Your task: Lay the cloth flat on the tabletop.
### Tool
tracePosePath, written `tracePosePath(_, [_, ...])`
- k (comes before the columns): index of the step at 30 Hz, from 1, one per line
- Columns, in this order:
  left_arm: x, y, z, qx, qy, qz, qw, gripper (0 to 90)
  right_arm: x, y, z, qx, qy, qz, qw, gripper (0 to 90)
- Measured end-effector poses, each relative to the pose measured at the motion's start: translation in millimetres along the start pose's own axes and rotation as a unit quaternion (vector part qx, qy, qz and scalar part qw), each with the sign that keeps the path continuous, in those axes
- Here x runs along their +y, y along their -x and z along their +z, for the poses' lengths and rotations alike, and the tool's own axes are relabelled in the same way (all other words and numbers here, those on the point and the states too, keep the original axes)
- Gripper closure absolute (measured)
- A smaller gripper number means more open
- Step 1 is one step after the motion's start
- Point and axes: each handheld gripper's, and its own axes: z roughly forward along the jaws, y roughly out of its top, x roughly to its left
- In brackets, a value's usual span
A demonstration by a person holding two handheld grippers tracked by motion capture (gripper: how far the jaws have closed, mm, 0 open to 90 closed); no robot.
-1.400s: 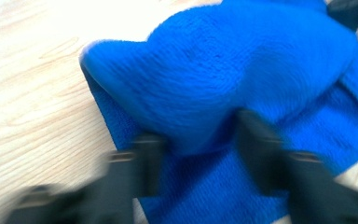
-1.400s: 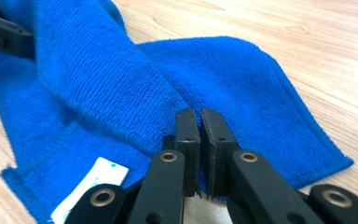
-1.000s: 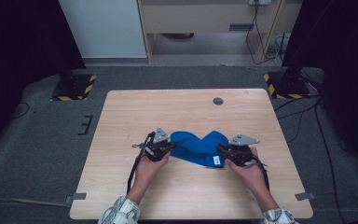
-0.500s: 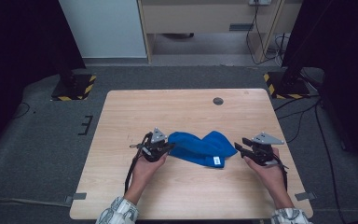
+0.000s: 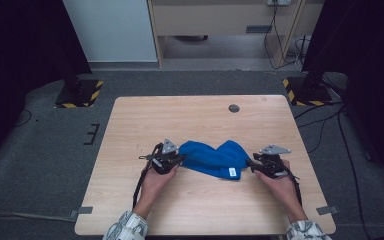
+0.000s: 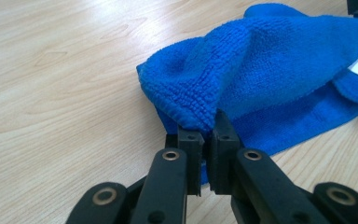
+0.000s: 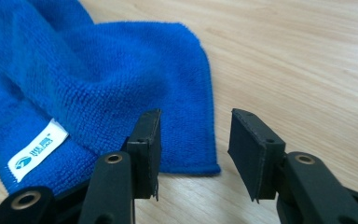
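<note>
Nearest the person, both hands rest on the worktop (image 5: 130, 200), one at each end of a blue cloth (image 5: 212, 157) that lies bunched in the near middle. The left gripper (image 6: 204, 140) is pressed together on a raised fold at the cloth's left end, pinching it just off the wood. The right gripper (image 7: 193, 140) stands spread; its jaws have just been opening, with nothing pinched between them, and the cloth's right corner lies flat just left of and beyond them, the white label (image 7: 37, 149) near the edge. Judging from this, a fold is partly done: one end is held, the other released, and the cloth remains rumpled, so smoothing or another fold is left. Farther off, a small round hole (image 5: 234, 108) sits in the worktop.
</note>
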Motion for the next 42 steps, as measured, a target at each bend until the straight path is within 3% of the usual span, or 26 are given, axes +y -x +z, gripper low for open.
tracePosePath(7, [-5.1, -2.6, 4.3, 0.002, -0.012, 0.0, 0.9999, 85.5, 1.9, -3.9, 6.0, -0.008, 0.001, -0.005, 1.0, 51.2])
tracePosePath(15, [-8.8, -8.6, 6.6, 0.006, -0.019, -0.007, 0.9998, 85.6, -1.9, -7.2, 11.0, -0.009, -0.022, -0.011, 0.9996, 49.7])
tracePosePath(16, [-9.8, -9.0, 7.5, 0.006, -0.022, -0.007, 0.9997, 85.5, -2.3, -8.2, 10.2, -0.003, -0.022, -0.012, 0.9997, 57.7])
tracePosePath(19, [-11.9, -9.0, 11.2, 0.006, -0.021, -0.017, 0.9996, 85.5, -2.1, -10.4, 9.7, 0.004, -0.022, -0.016, 0.9996, 65.0])
tracePosePath(24, [-12.0, -7.9, 11.9, 0.005, -0.02, -0.016, 0.9997, 85.5, -1.7, -12.9, 9.8, 0.032, -0.024, -0.02, 0.999, 84.4])
tracePosePath(31, [-11.6, -7.8, 11.1, 0.005, -0.02, -0.014, 0.9997, 84.6, 0.1, -15.1, 6.2, 0.043, -0.029, -0.026, 0.9983, 87.3])
tracePosePath(34, [-11.7, -8.4, 11.3, 0.007, -0.019, -0.014, 0.9997, 83.2, 3.2, -15.9, -2.0, 0.042, -0.016, -0.025, 0.9987, 87.4])
tracePosePath(36, [-11.8, -9.2, 11.2, 0.012, -0.018, -0.016, 0.9996, 79.9, 5.1, -17.0, -8.2, 0.043, -0.006, -0.024, 0.9988, 87.4])
tracePosePath(42, [-12.2, -13.4, 5.3, 0.034, -0.004, -0.032, 0.9989, 54.5, 6.5, -18.7, -13.2, 0.039, -0.002, -0.025, 0.9989, 87.3])
